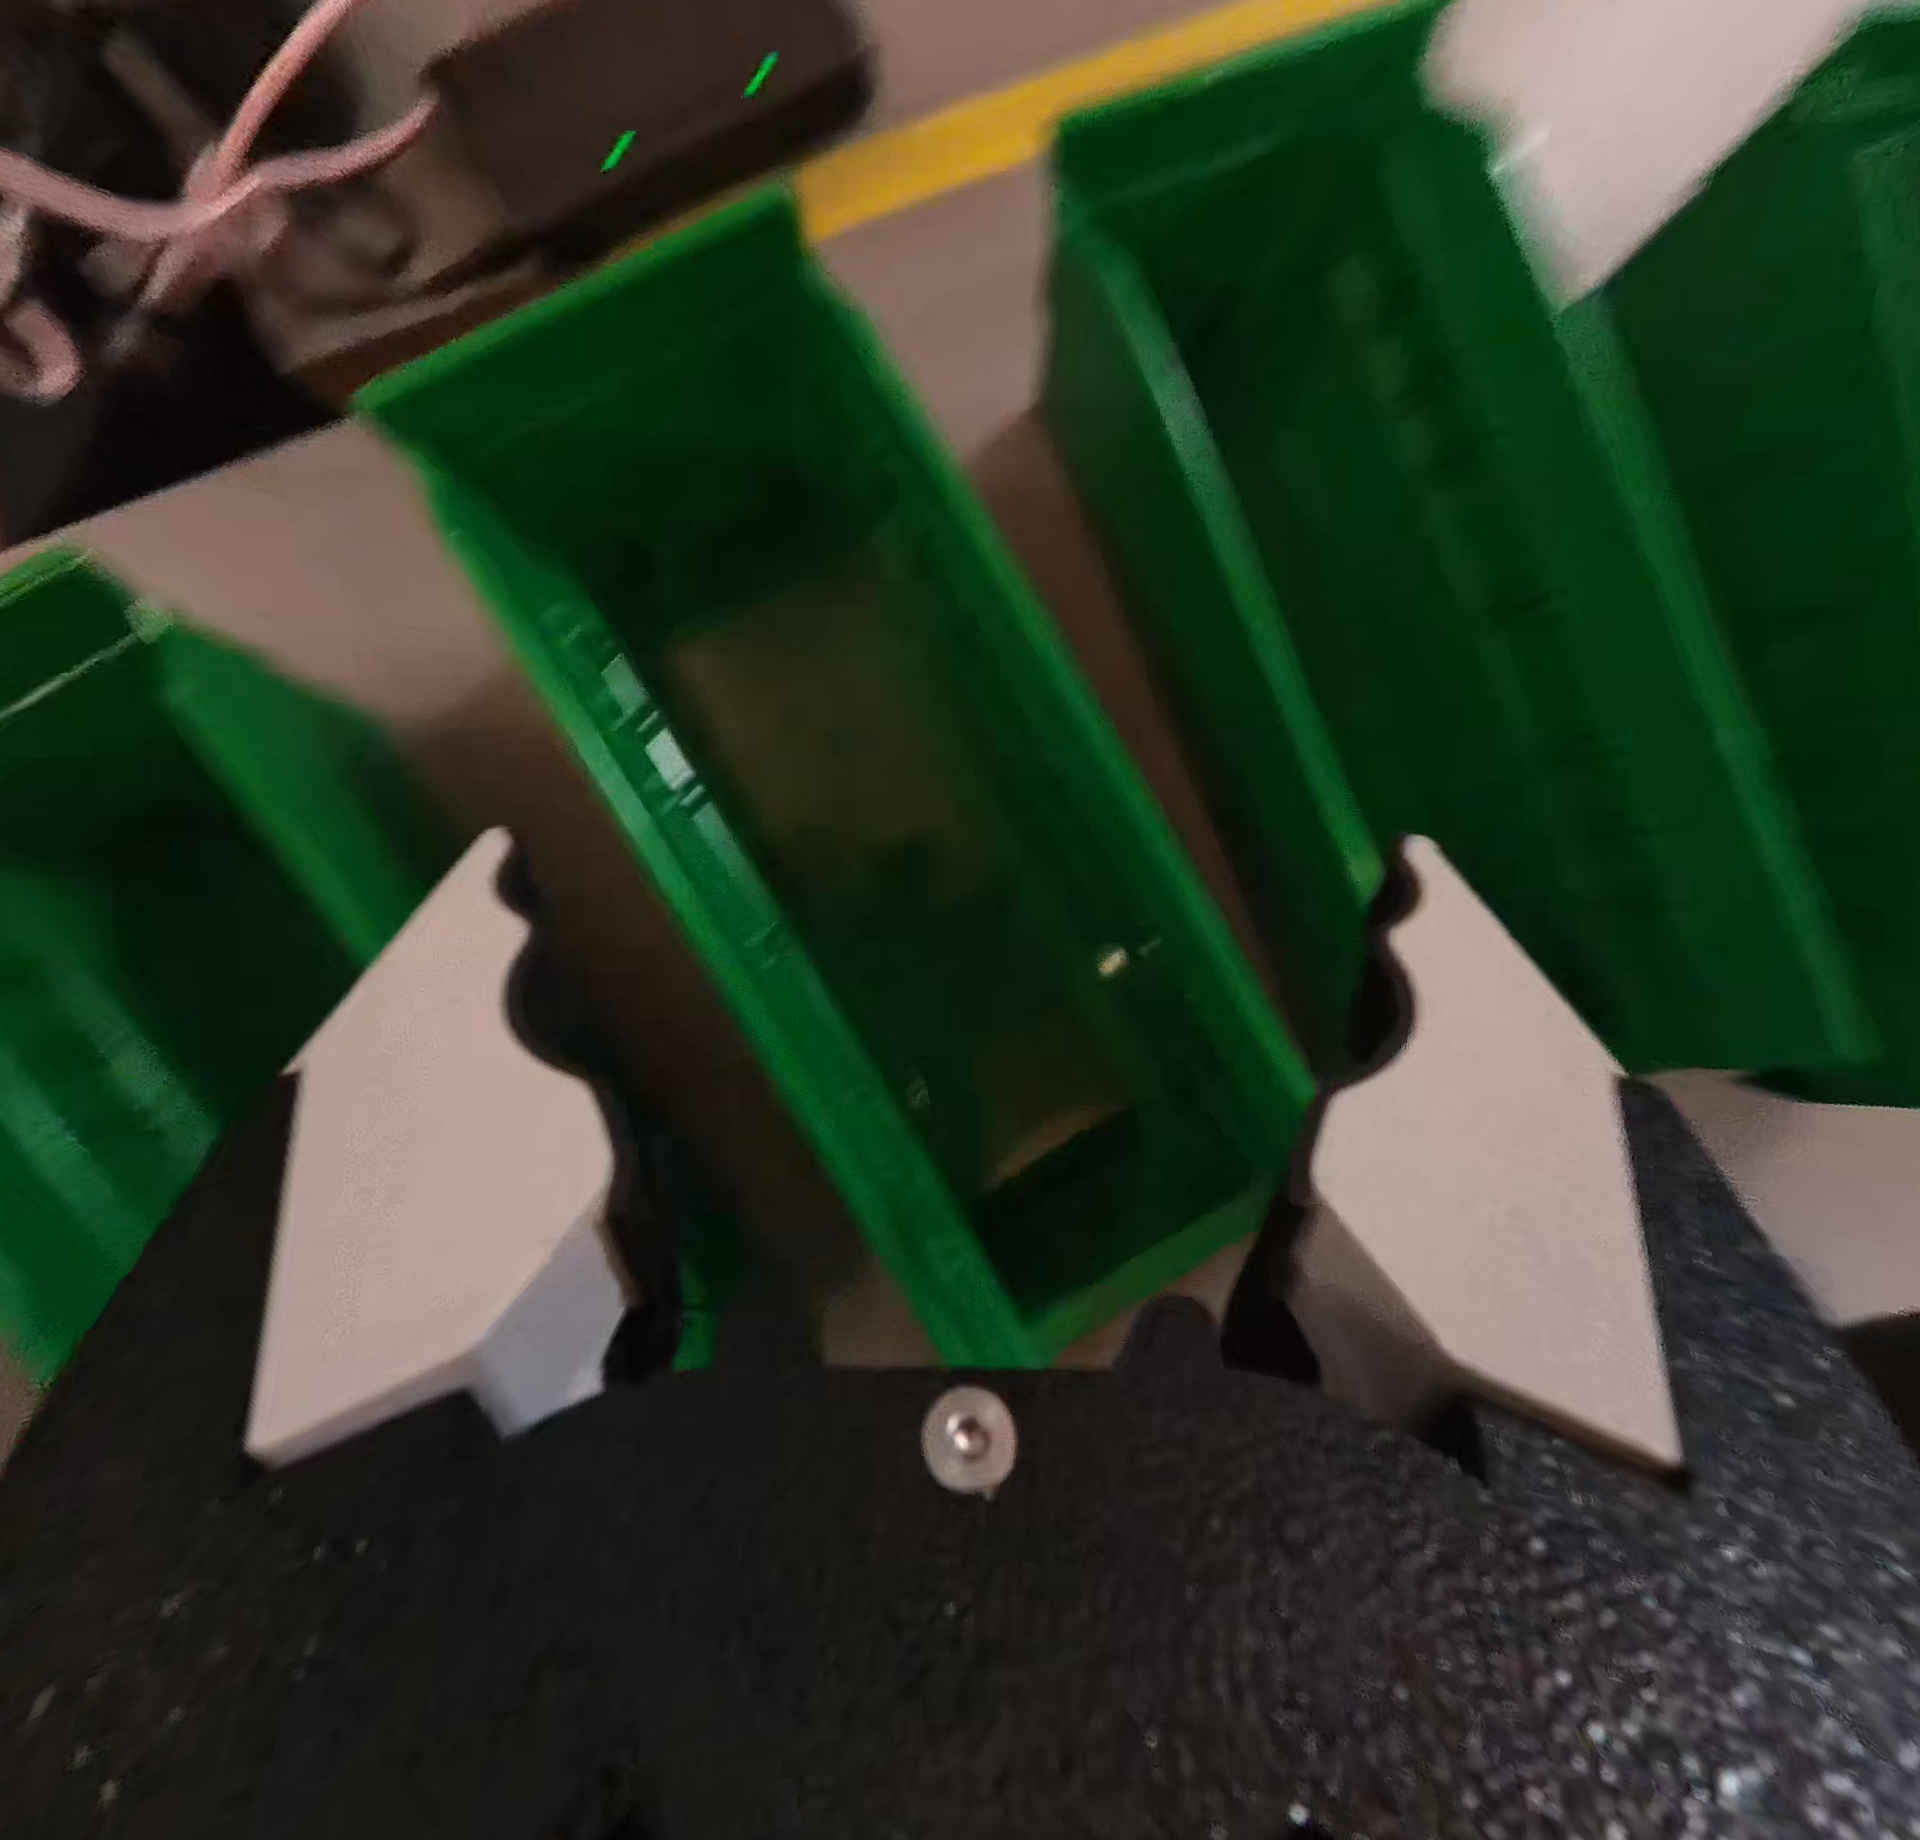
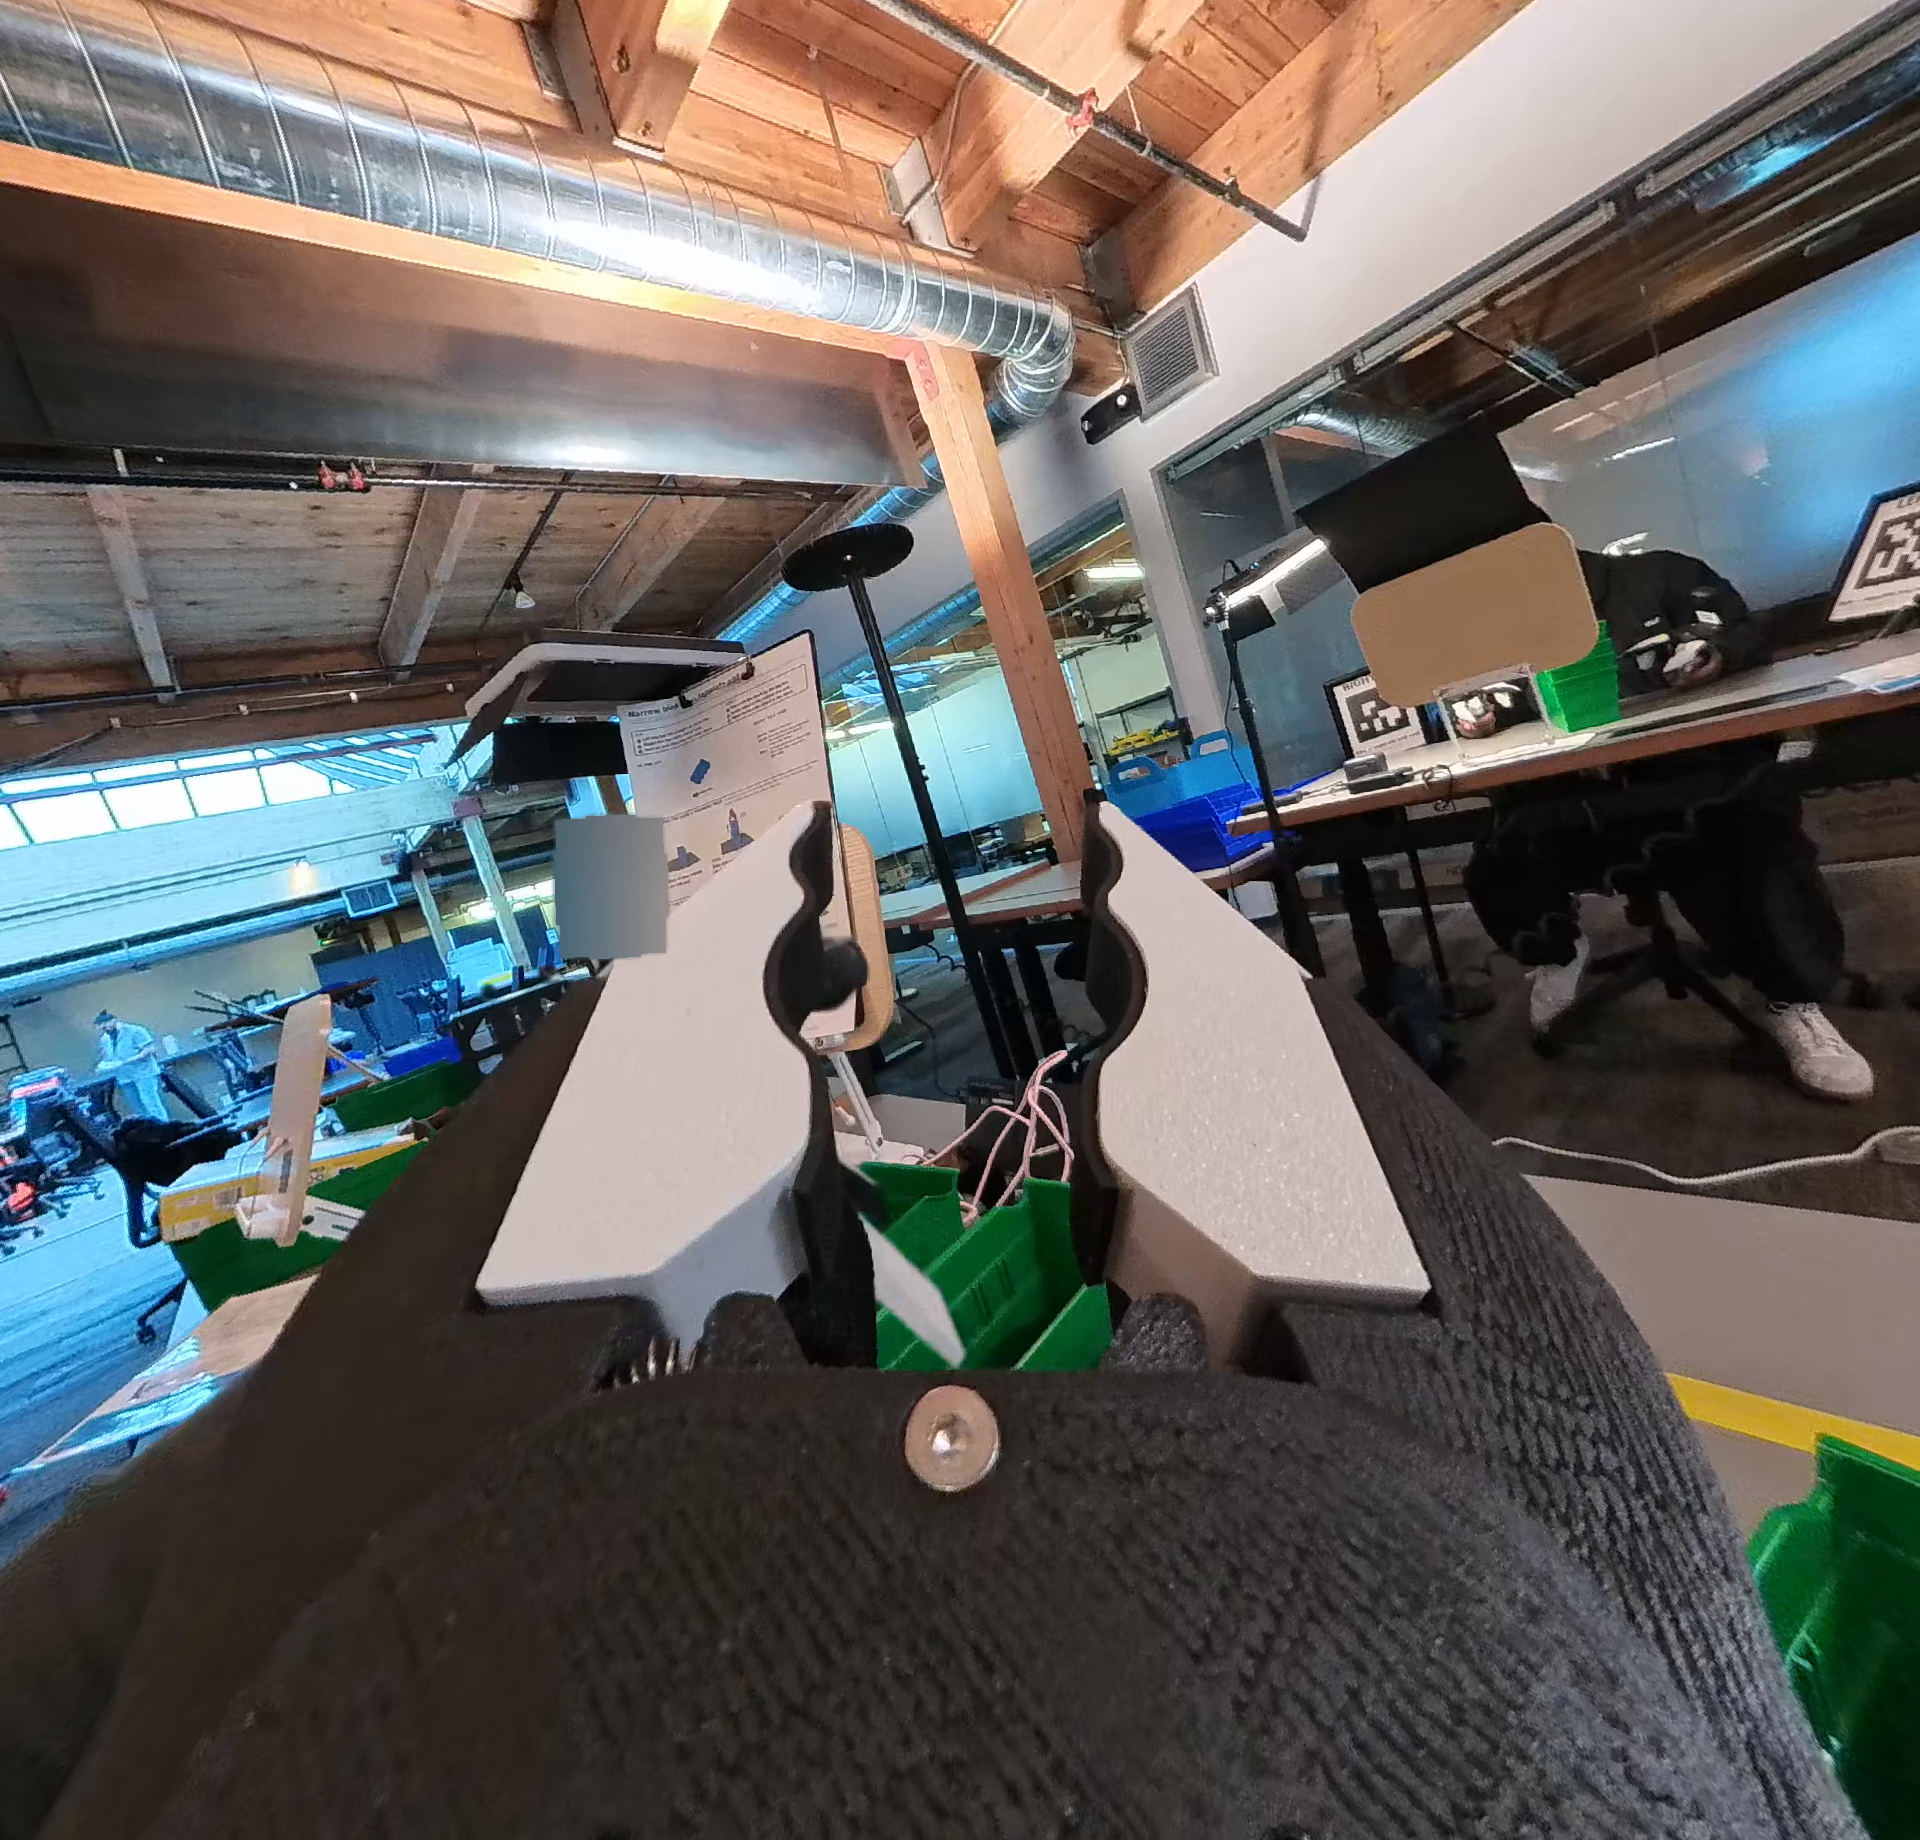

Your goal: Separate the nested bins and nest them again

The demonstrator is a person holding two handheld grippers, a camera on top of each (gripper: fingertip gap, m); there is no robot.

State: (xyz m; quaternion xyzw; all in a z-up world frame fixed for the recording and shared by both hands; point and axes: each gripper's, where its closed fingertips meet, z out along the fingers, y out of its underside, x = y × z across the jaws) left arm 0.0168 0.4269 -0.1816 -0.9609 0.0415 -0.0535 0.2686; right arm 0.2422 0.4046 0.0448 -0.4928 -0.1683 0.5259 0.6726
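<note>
The left wrist view is blurred. Several green bins lie open on the grey table [image 1: 260,543]. The middle bin [image 1: 883,803] has its near end between the fingers of my left gripper [image 1: 961,850], which is open wide and not touching it. One bin [image 1: 156,855] lies to its left and two more to its right [image 1: 1351,543], [image 1: 1818,543]. My right gripper [image 2: 956,814] is open, empty and tilted up towards the ceiling. Low between its fingers I see the green bins [image 2: 997,1260] and part of the other gripper. Another green bin [image 2: 1849,1603] shows at the lower right.
A yellow tape line [image 1: 1091,97] crosses the table behind the bins. A black box [image 1: 644,97] with pink cables [image 1: 208,180] sits beyond the table's far left. In the right wrist view a person [image 2: 1662,855] sits at another table, and a lamp pole [image 2: 904,751] stands ahead.
</note>
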